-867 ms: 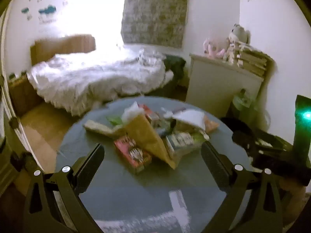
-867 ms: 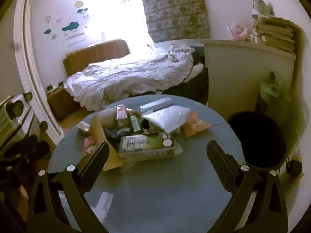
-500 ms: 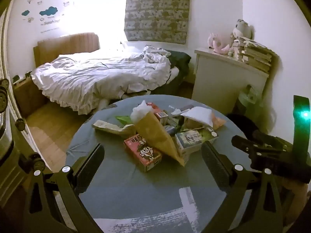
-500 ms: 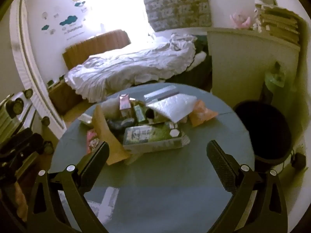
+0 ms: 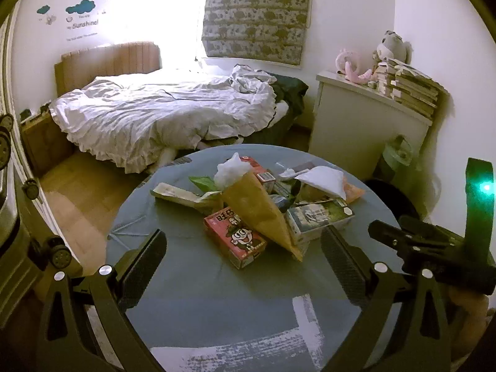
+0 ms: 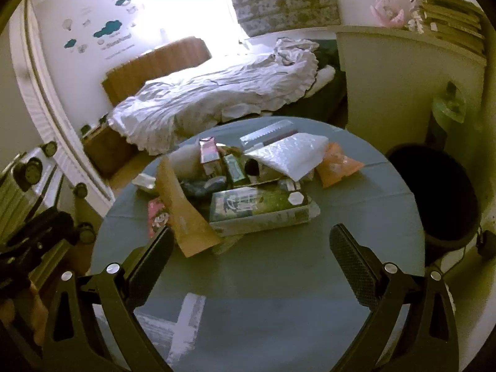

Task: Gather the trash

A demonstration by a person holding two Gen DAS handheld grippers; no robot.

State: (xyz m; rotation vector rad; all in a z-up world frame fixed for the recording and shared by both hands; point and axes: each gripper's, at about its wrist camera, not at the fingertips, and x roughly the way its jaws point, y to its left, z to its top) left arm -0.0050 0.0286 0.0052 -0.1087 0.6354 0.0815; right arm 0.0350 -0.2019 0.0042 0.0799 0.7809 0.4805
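A heap of trash sits mid-table on the round grey table (image 5: 217,303): a red carton (image 5: 235,237), a brown paper cone (image 5: 260,210) stuffed with white plastic, a green-and-white box (image 6: 259,204), a white padded mailer (image 6: 290,155), an orange packet (image 6: 338,164). My left gripper (image 5: 245,266) hangs open above the near side of the table, short of the red carton, with nothing between its fingers. My right gripper (image 6: 251,265) is open too, in front of the green-and-white box and the cone (image 6: 183,214), holding nothing. A black bin (image 6: 434,195) stands right of the table.
An unmade bed (image 5: 167,111) fills the room behind the table. A white cabinet (image 5: 365,124) with stacked books and plush toys stands at the right wall, a green bag (image 5: 398,155) beside it. The other gripper's body (image 5: 434,248) shows at the left view's right edge.
Both views have crept nearer to the heap and tilted a little lower; the trash looms larger. Both grippers stayed open and nothing on the table moved.
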